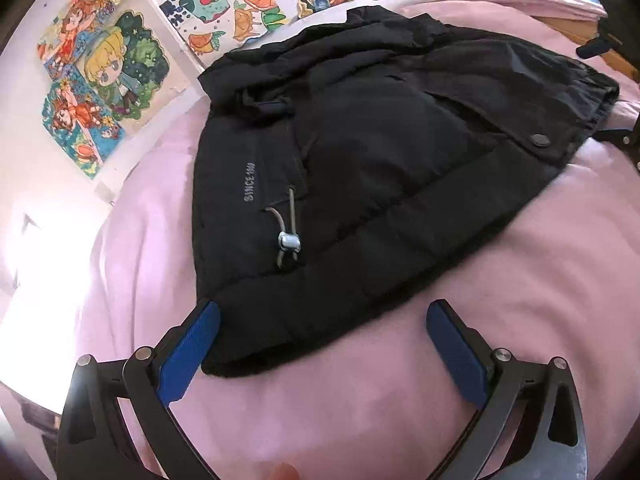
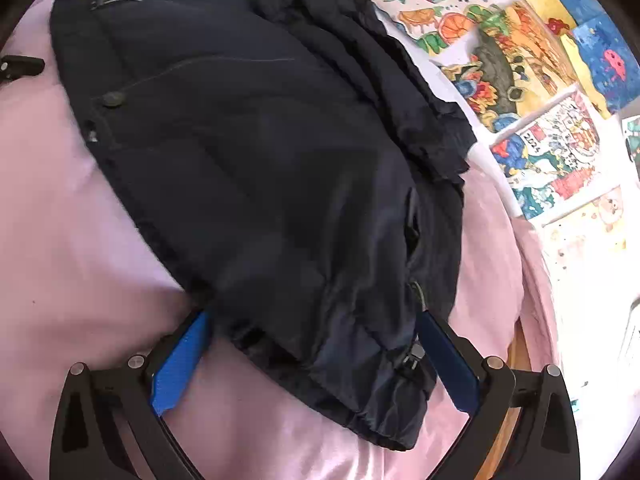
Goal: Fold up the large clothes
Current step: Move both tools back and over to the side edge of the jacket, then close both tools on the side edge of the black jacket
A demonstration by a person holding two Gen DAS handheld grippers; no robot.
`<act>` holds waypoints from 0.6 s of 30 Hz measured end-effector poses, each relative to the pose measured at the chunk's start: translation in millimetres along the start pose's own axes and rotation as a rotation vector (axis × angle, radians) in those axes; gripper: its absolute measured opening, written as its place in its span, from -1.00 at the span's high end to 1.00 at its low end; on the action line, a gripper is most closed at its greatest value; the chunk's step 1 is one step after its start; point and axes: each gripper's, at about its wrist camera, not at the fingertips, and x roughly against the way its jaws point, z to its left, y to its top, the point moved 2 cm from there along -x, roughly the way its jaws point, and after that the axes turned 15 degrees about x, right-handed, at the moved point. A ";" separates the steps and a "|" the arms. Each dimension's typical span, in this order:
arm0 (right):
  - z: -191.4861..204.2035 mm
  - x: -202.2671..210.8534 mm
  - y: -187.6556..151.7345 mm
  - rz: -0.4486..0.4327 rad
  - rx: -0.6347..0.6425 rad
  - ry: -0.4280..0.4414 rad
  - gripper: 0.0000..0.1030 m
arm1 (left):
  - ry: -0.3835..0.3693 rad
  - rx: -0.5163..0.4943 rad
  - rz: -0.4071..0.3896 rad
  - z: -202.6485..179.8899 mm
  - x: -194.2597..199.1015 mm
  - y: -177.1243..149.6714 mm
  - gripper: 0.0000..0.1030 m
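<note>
On the pink bed (image 1: 520,280), both claws, left (image 1: 324,320) and right (image 2: 316,332), gape empty at the part-folded black jacket (image 1: 380,140), whose near edge probably needs gripping next.

Jackets: one black padded jacket (image 1: 380,152), lying folded on the bed.
Beds: one, under a pink sheet (image 1: 460,360).
Claws: two, a left claw (image 1: 323,322) and a right claw (image 2: 314,330), each spread wide with two blue pads (image 1: 188,356).
Snap buttons: one round dark snap (image 1: 539,140) on the pocket flap in the left wrist view.
Cord toggles: one silver toggle (image 1: 289,241) on a grey drawcord, one black toggle (image 2: 412,360) at the hem in the right wrist view.
Printed marks: one line of grey lettering (image 1: 251,181) on the jacket.
Drawings: many colourful children's pictures (image 2: 520,60) on the wall, overlapping, too many to count exactly.
</note>
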 end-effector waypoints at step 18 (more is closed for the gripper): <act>-7.2 10.9 9.4 -0.078 -0.004 -0.025 0.47 | 0.196 -0.133 -0.056 1.2 -11.0 11.8 -0.85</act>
